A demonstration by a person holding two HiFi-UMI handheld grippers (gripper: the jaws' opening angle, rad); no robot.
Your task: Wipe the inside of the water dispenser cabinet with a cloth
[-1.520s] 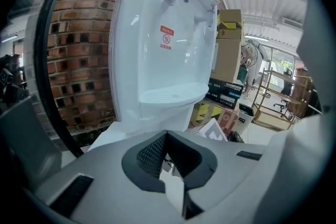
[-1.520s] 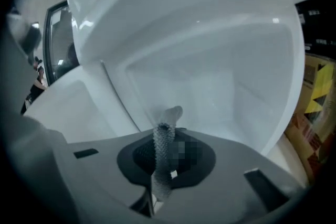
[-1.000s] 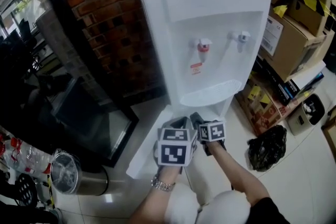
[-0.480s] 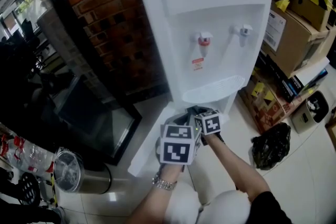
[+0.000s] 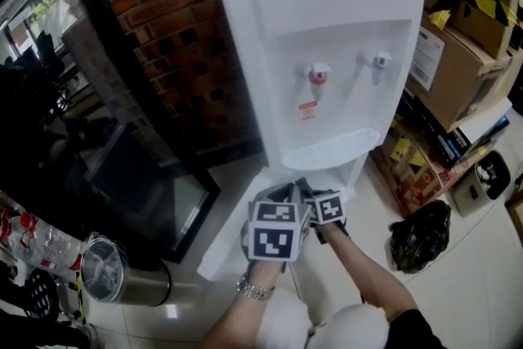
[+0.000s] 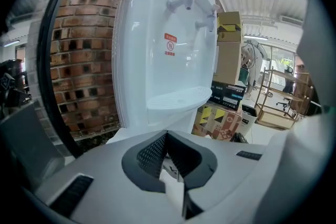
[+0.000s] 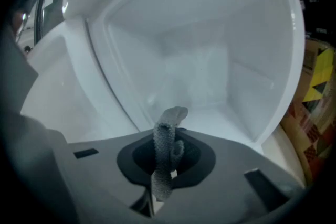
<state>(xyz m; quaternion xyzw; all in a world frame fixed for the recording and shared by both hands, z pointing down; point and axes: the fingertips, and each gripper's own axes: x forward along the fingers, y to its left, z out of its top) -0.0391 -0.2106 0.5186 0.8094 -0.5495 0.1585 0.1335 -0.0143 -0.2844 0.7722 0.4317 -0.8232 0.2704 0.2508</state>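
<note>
A white water dispenser (image 5: 327,53) stands against a brick wall, and its lower cabinet door (image 5: 231,226) hangs out to the left. Both grippers sit side by side at the cabinet mouth, under the drip tray (image 5: 331,148). My right gripper (image 5: 309,190) points into the white cabinet interior (image 7: 210,71) and is shut on a grey cloth (image 7: 165,145) that sticks up from its jaws. The cloth's tip is just short of the cabinet floor. My left gripper (image 5: 282,194) is shut and holds nothing; it points up at the dispenser front (image 6: 173,34) from outside the cabinet.
Cardboard boxes (image 5: 458,53) are stacked to the right of the dispenser, with a black bag (image 5: 417,233) on the tile floor in front of them. A steel bin (image 5: 106,266) and a black-framed glass door (image 5: 139,176) are on the left.
Both grippers stay at the cabinet mouth; they edged slightly forward half a second ago and came back. The cloth remains in the right gripper.
</note>
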